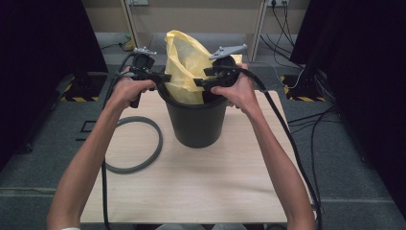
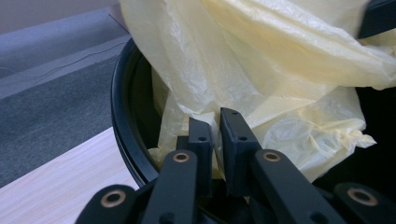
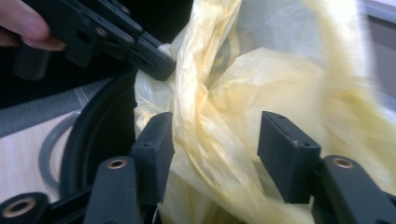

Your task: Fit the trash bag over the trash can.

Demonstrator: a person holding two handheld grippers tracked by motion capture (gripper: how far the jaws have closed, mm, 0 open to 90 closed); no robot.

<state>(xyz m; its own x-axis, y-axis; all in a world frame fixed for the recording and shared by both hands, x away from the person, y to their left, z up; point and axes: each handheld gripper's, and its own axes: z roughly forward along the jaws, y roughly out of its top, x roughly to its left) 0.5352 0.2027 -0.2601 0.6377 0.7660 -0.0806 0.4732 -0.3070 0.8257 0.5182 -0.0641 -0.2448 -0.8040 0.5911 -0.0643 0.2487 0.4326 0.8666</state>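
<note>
A black bucket [image 1: 196, 122] stands on the wooden table [image 1: 191, 187], and a yellow plastic bag [image 1: 184, 62] rises out of its mouth. At the bucket's left rim [image 2: 122, 121], my left gripper [image 2: 215, 123] is shut on a fold of the bag [image 2: 261, 60]. From the right gripper view, the left gripper [image 3: 159, 65] pinches the plastic near its edge. My right gripper [image 3: 215, 135] is at the bucket's right rim with its jaws open. Bunched bag [image 3: 261, 79] lies loose between the jaws, brushing one pad. In the high view the left gripper [image 1: 165, 79] and right gripper [image 1: 198, 82] face each other across the bucket's mouth.
A grey rubber ring [image 1: 155, 143] lies flat on the table left of the bucket, partly under my left forearm. Cables trail from both grippers along the table's sides. Dark curtains and floor cables surround the table.
</note>
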